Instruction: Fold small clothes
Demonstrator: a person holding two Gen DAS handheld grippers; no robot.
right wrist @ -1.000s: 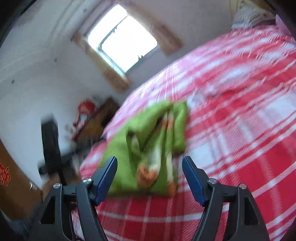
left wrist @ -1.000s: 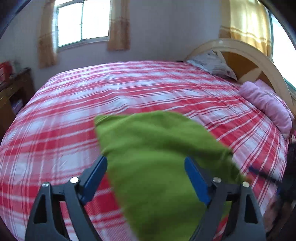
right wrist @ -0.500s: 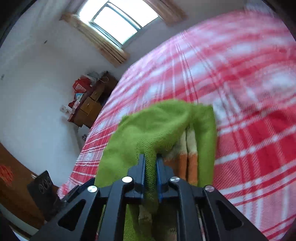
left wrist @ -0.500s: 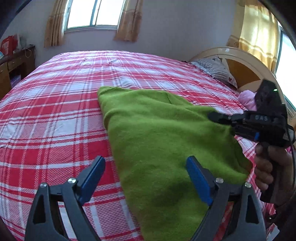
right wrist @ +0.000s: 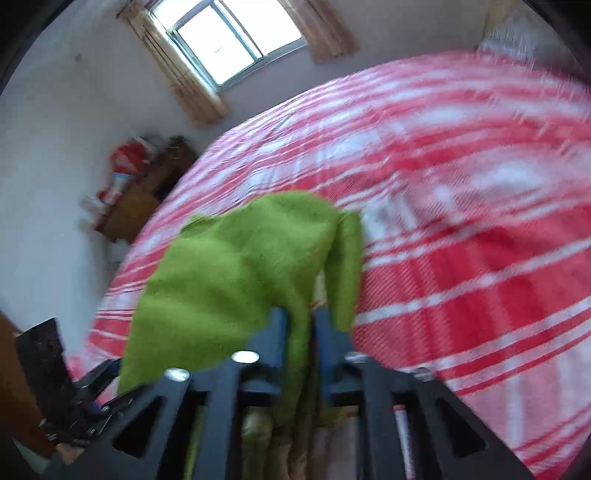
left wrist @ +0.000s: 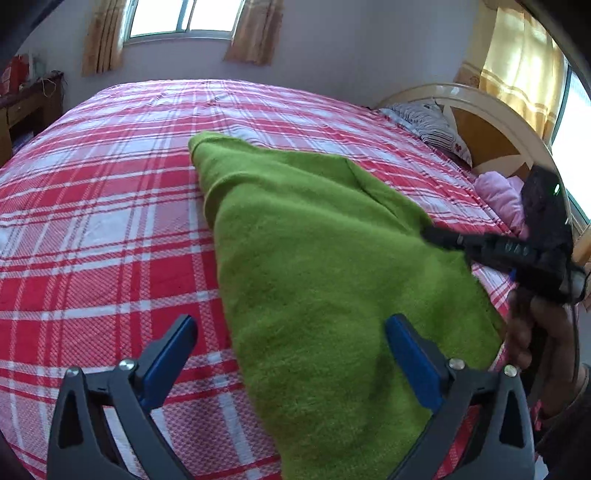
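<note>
A small green knit garment (left wrist: 317,266) lies on the red and white plaid bed (left wrist: 99,221), its right edge lifted. My left gripper (left wrist: 291,350) is open just above the garment's near end, holding nothing. My right gripper (right wrist: 299,317) is shut on the garment's edge (right wrist: 240,273) and holds it up off the bed; it shows in the left wrist view (left wrist: 436,234) at the right, pinching the cloth. Orange and pale stripes of the garment's inner side hang below the right fingers.
A striped pillow (left wrist: 432,125) and a pink pillow (left wrist: 502,195) lie by the wooden headboard (left wrist: 491,125) at the right. A wooden cabinet (right wrist: 144,195) with red items stands by the wall beyond the bed's left side. A window (left wrist: 181,16) is behind.
My right gripper closed on the garment's edge and is lifting and pulling it. My left gripper stays open and has drawn slightly closer to the cloth.
</note>
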